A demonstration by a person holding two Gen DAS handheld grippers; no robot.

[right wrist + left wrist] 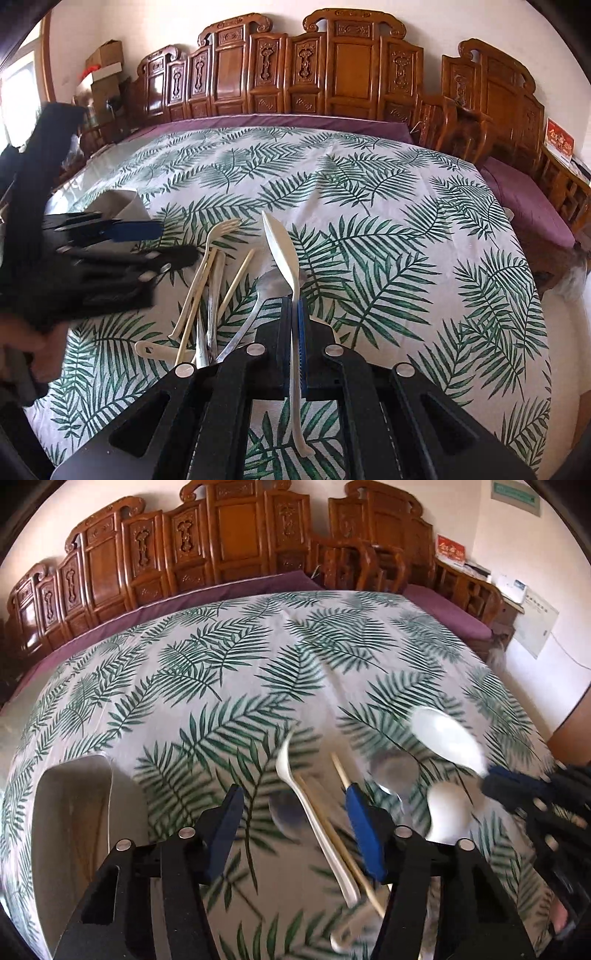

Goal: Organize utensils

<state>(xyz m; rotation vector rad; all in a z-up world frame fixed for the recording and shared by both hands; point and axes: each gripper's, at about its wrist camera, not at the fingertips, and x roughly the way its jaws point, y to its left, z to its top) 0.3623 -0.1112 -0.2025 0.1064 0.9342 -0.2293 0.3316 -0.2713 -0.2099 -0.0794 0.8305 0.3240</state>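
White plastic spoon [282, 254], smooth and curvy, is pinched by its handle in the right gripper [294, 306]. Left gripper [291, 797] hangs half-open, empty, over the utensil pile [210, 295]. Leaf-print tablecloth [369, 206] is wide open beyond; white holder [70, 812] sits left.

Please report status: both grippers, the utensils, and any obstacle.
Right gripper shut on white spoon, lifted off the pile. Left gripper open over white fork and chopsticks, nothing gripped. White holder at left; nothing blocks it.
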